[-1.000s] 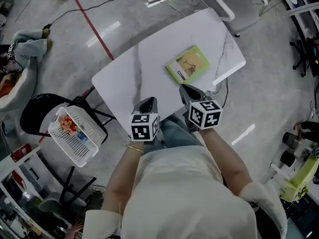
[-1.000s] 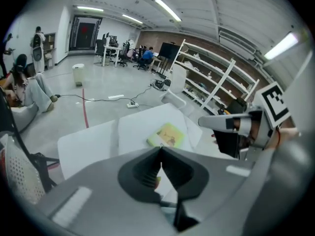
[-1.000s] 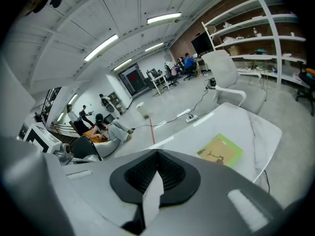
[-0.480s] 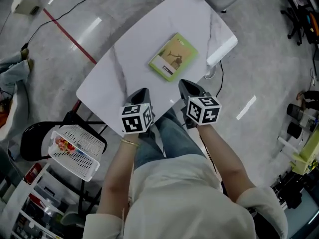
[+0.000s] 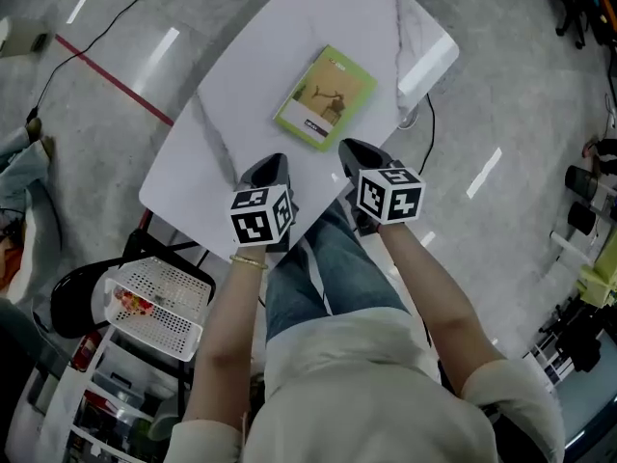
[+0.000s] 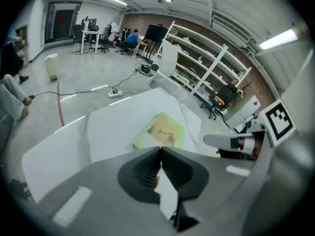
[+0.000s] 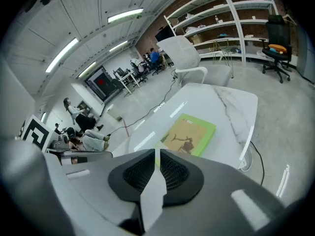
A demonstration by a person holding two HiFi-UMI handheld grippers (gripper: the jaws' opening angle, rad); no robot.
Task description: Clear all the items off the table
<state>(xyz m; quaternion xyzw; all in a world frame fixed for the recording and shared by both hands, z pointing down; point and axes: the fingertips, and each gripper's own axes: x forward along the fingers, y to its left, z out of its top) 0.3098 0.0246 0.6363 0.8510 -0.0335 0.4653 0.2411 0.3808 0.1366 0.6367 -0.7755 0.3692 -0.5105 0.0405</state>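
**Green book alone on the white worktop, both tools lowered towards it**

Over the last second we have brought both tools down. The left tool (image 5: pixel 268 170) and the right tool (image 5: pixel 355 152) now sit at the near edge of the worktop (image 5: pixel 251 75), just short of the book (image 5: pixel 325 97), the right tool nearer to its corner. Both tools are narrow, with their jaws drawn together and nothing between them; the right shows only a hairline slit.

We judge this to be the approach to the 1 item left, so the task looks close to done. A pinched tool cannot take a flat book, though. The jaws must spread first, and since the book lies flush, we expect an edge will have to be lifted or slid past the rim.

Nothing else lies on the worktop beside the book, so nothing blocks the reach. Well to the book's left, off the worktop, a white perforated basket (image 5: pixel 159 302) holding small bright things rests on a black chair (image 5: pixel 67 297). To the book's right, a cable (image 5: pixel 430 133) trails on the floor.
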